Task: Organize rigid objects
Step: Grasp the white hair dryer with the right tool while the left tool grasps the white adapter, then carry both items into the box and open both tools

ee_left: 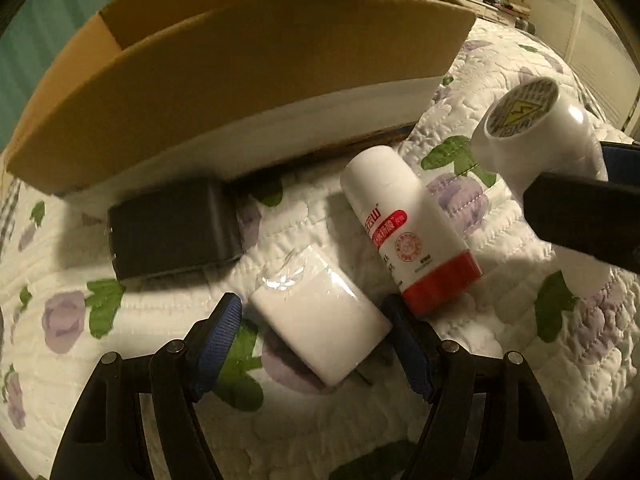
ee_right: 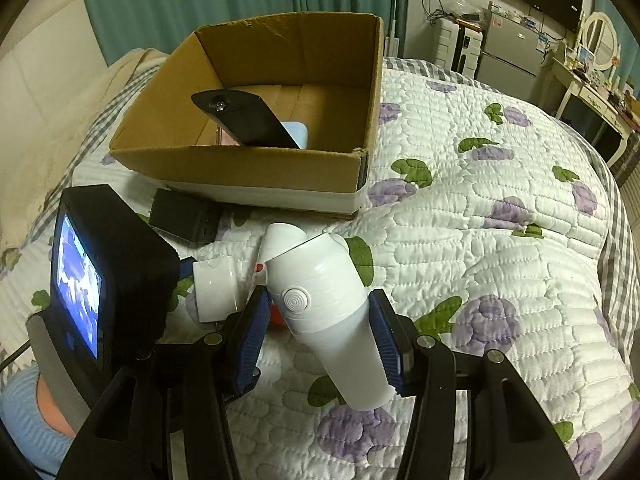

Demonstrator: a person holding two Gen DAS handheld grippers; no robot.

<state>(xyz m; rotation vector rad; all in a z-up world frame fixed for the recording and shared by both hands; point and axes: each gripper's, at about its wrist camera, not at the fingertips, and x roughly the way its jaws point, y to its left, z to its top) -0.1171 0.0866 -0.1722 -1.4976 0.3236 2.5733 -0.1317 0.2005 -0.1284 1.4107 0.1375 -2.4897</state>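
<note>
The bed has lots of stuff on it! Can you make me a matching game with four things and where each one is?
Things:
1. white handheld device
2. white block
3. black box
4. remote control

Places:
A. inside the cardboard box
B. on the quilt, right below the cardboard box's front wall
C. between the right gripper's blue pads
D. on the quilt between the left gripper's open fingers, not squeezed

Pairs: 1-C, 2-D, 3-B, 4-A
</note>
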